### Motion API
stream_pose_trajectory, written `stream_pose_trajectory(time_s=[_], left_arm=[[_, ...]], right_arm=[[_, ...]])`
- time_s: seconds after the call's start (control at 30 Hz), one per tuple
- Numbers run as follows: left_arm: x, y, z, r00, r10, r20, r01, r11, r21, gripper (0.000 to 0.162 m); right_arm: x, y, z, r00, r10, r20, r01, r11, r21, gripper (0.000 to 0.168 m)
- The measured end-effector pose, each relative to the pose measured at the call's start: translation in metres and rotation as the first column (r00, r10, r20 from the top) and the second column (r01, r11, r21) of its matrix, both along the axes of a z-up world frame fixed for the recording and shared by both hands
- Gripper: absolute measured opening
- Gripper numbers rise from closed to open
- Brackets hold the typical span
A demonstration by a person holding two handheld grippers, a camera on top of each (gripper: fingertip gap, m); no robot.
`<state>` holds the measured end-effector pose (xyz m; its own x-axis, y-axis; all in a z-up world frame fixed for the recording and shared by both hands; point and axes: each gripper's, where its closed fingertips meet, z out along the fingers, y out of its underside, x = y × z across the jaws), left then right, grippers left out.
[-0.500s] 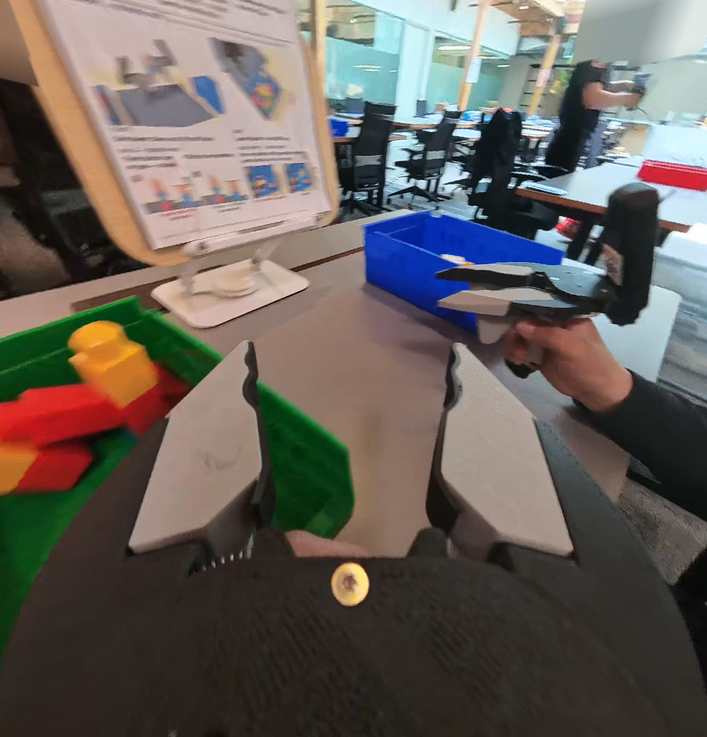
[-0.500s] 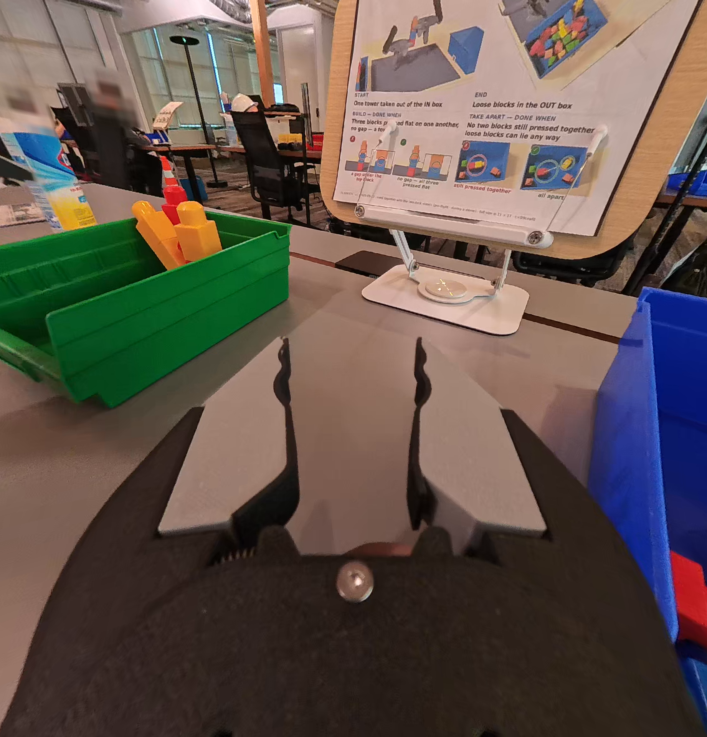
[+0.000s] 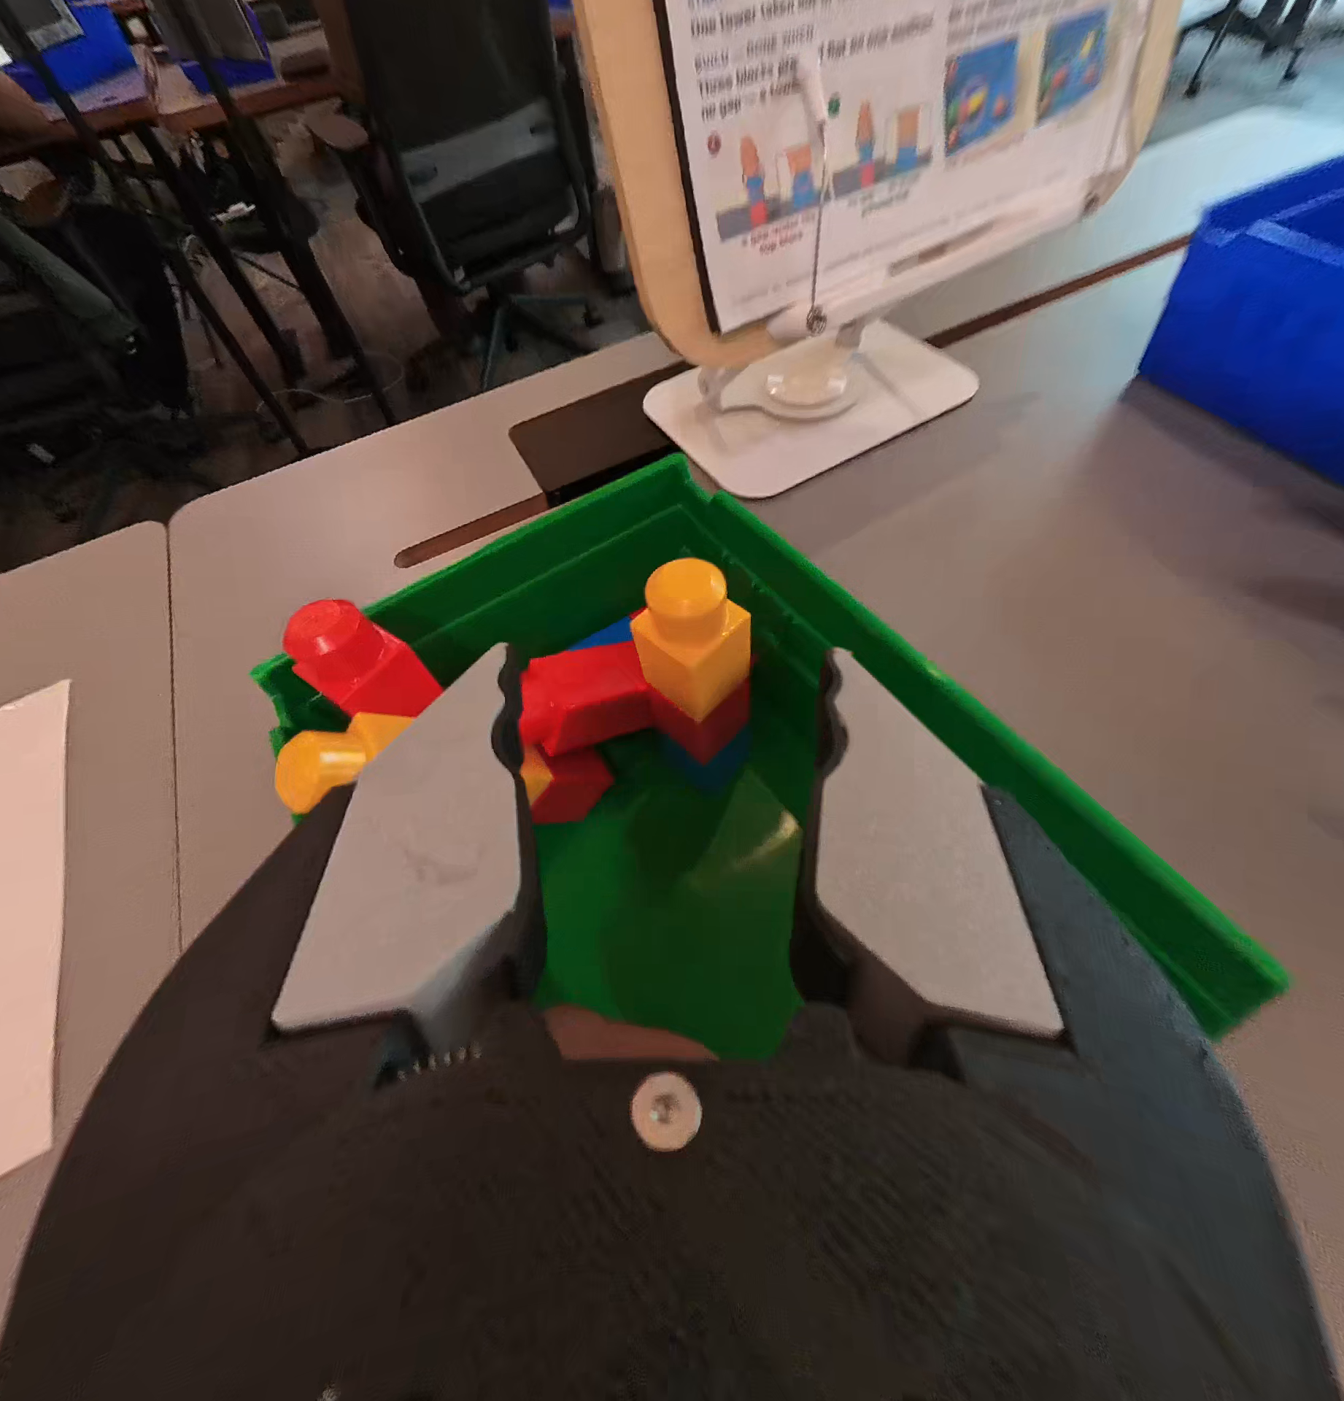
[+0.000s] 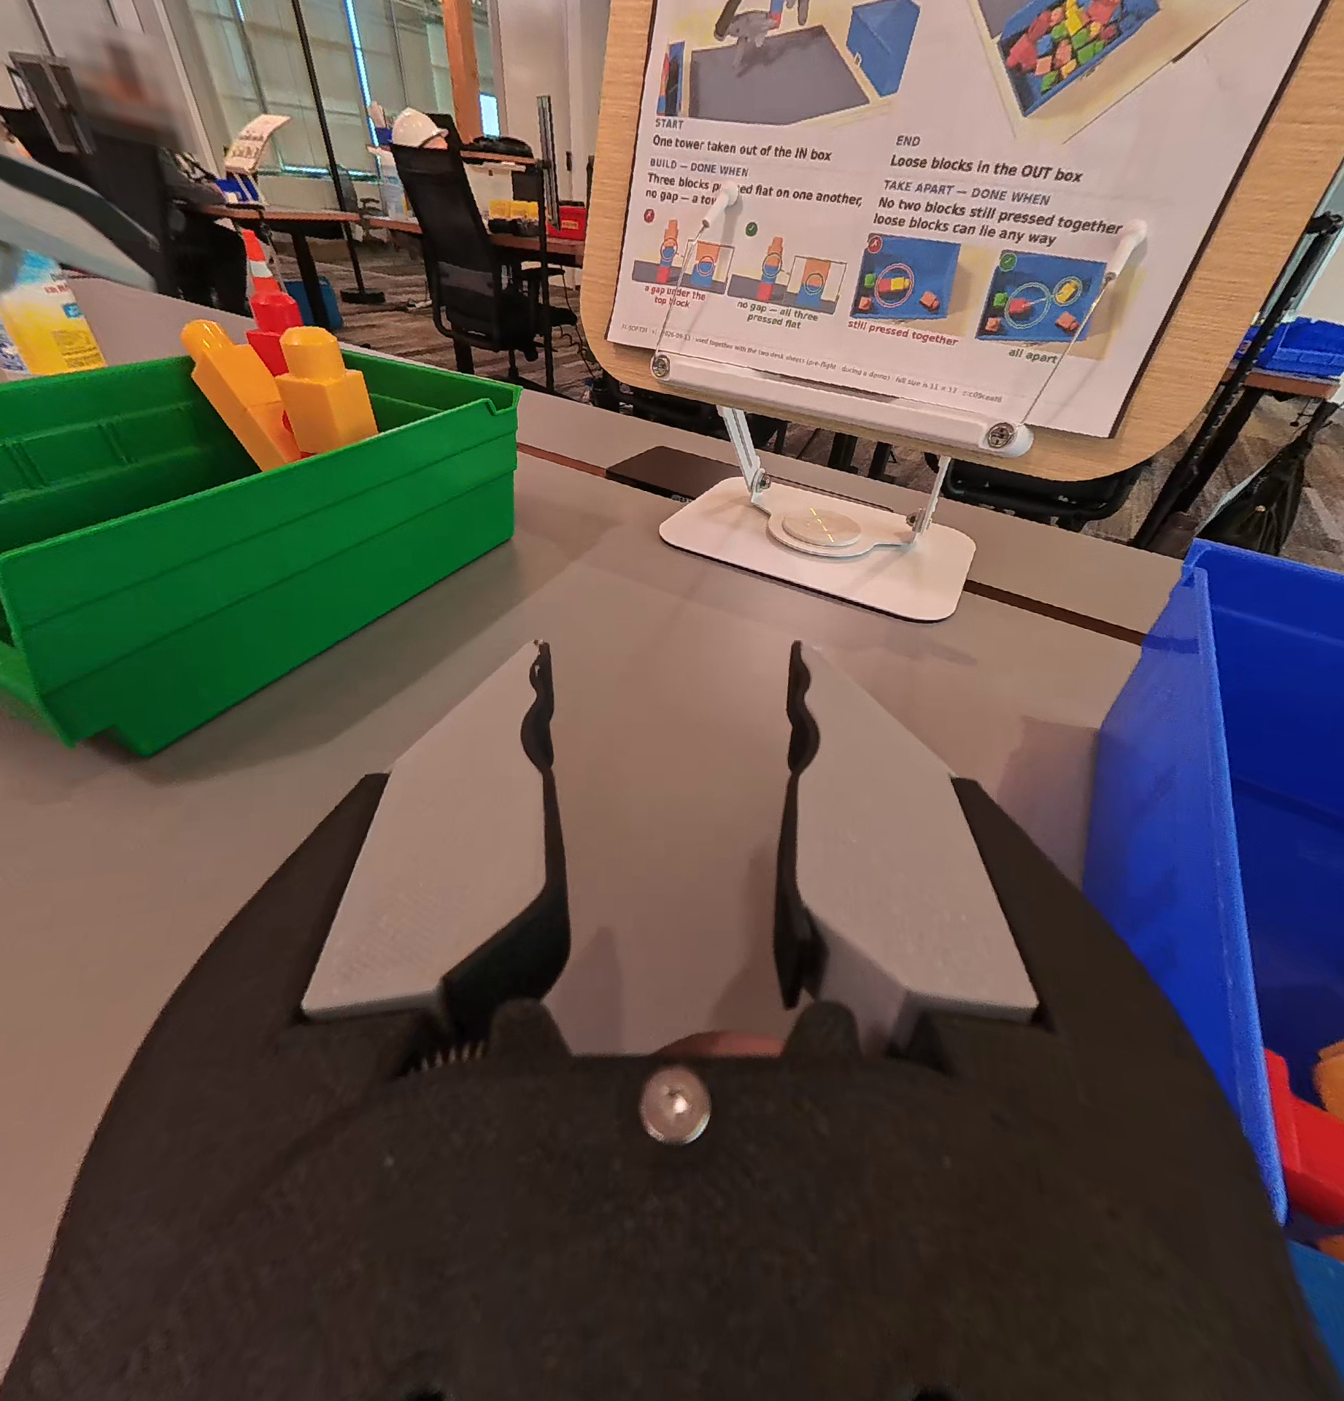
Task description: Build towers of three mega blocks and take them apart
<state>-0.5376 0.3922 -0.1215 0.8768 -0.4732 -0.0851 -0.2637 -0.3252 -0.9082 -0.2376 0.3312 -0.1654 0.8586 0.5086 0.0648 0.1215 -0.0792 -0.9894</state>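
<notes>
A green bin [image 3: 957, 697] sits at the bench's left side, holding block towers. The left gripper [image 3: 665, 667] hangs over it, fingers wide apart and holding nothing, an upright tower [image 3: 695, 675] with a yellow top just beyond the tips, near the bin's far corner. Mid-bench, the right gripper [image 4: 667, 652] hovers above bare bench [image 4: 199, 872], spread and empty. A blue bin [image 4: 1169, 872] with loose blocks [image 4: 1313, 1167] stands at the right edge.

Green bin [image 3: 957, 705], centre frame: upright tower [image 3: 695, 682] stacked yellow, red, blue. Blue bin [image 4: 1184, 872], right edge. Table [image 4: 654, 606] plain grey.
</notes>
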Motion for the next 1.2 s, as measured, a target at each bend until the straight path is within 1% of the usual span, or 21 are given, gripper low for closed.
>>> stream_pose_trajectory(time_s=[0.03, 0.07, 0.1, 0.17, 0.2, 0.23, 0.27, 0.33, 0.4, 0.47, 0.53, 0.63, 0.73, 0.8, 0.9, 1.0, 1.07, 1.2], left_arm=[[0.004, 0.008, -0.008, 0.999, 0.000, -0.038, -0.001, 1.000, -0.009, 0.078], [0.009, 0.015, -0.017, 0.998, -0.003, -0.055, 0.001, 1.000, -0.026, 0.082], [0.014, 0.021, -0.026, 0.999, -0.001, -0.052, -0.002, 0.999, -0.053, 0.088], [0.023, 0.030, -0.042, 1.000, 0.010, -0.024, -0.012, 0.994, -0.107, 0.088], [0.026, 0.035, -0.049, 1.000, 0.019, -0.021, -0.021, 0.993, -0.116, 0.080], [0.026, 0.041, -0.056, 0.999, 0.038, -0.036, -0.042, 0.992, -0.117, 0.059], [0.024, 0.046, -0.062, 0.997, 0.058, -0.052, -0.064, 0.992, -0.112, 0.044], [0.025, 0.054, -0.066, 0.997, 0.074, -0.019, -0.075, 0.993, -0.091, 0.043], [0.021, 0.051, -0.065, 0.997, 0.076, 0.004, -0.075, 0.993, -0.095, 0.043], [0.012, 0.043, -0.054, 0.997, 0.073, -0.017, -0.074, 0.995, -0.063, 0.043], [0.007, 0.029, -0.030, 0.999, 0.048, 0.001, -0.048, 0.999, -0.017, 0.043], [0.011, -0.002, 0.015, 0.995, -0.035, 0.090, 0.030, 0.998, 0.050, 0.042], [0.033, -0.043, 0.062, 0.974, -0.175, 0.146, 0.153, 0.977, 0.150, 0.043], [0.060, -0.077, 0.081, 0.941, -0.294, 0.167, 0.262, 0.946, 0.192, 0.042], [0.112, -0.126, 0.085, 0.868, -0.471, 0.158, 0.437, 0.874, 0.211, 0.042], [0.152, -0.156, 0.079, 0.808, -0.566, 0.166, 0.523, 0.817, 0.241, 0.041], [0.171, -0.172, 0.073, 0.764, -0.620, 0.181, 0.576, 0.781, 0.241, 0.042], [0.188, -0.187, 0.064, 0.727, -0.656, 0.206, 0.613, 0.754, 0.239, 0.041]], right_arm=[[0.000, 0.000, 0.000, 1.000, 0.003, -0.001, -0.003, 1.000, -0.001, 0.060], [-0.001, -0.001, 0.000, 1.000, 0.006, -0.001, -0.006, 1.000, -0.001, 0.060], [-0.001, -0.001, 0.000, 1.000, 0.008, 0.001, -0.008, 1.000, 0.000, 0.060], [-0.003, -0.002, 0.001, 1.000, 0.012, 0.003, -0.012, 1.000, 0.006, 0.060], [-0.003, -0.002, 0.002, 1.000, 0.014, 0.005, -0.014, 1.000, 0.010, 0.060], [-0.003, -0.002, 0.002, 1.000, 0.014, 0.007, -0.014, 1.000, 0.013, 0.060], [-0.004, -0.003, 0.002, 1.000, 0.015, 0.008, -0.015, 1.000, 0.015, 0.060], [-0.004, -0.003, 0.003, 1.000, 0.018, 0.004, -0.018, 1.000, 0.017, 0.059], [-0.004, -0.003, 0.004, 1.000, 0.022, -0.002, -0.022, 1.000, 0.018, 0.059], [-0.003, -0.004, 0.006, 1.000, 0.024, -0.011, -0.024, 0.999, 0.021, 0.059], [-0.005, -0.005, 0.006, 0.999, 0.036, -0.022, -0.035, 0.999, 0.019, 0.059], [-0.013, -0.011, 0.010, 0.996, 0.086, -0.035, -0.084, 0.996, 0.034, 0.060], [-0.029, -0.023, 0.015, 0.984, 0.177, -0.033, -0.175, 0.982, 0.066, 0.065], [-0.045, -0.036, 0.020, 0.962, 0.270, -0.040, -0.266, 0.960, 0.084, 0.066], [-0.072, -0.061, 0.033, 0.907, 0.415, -0.067, -0.407, 0.907, 0.114, 0.071], [-0.094, -0.088, 0.037, 0.850, 0.526, -0.030, -0.522, 0.848, 0.097, 0.082], [-0.100, -0.099, 0.042, 0.846, 0.532, 0.025, -0.531, 0.840, 0.109, 0.083], [-0.102, -0.108, 0.050, 0.868, 0.477, 0.140, -0.495, 0.857, 0.144, 0.079]])
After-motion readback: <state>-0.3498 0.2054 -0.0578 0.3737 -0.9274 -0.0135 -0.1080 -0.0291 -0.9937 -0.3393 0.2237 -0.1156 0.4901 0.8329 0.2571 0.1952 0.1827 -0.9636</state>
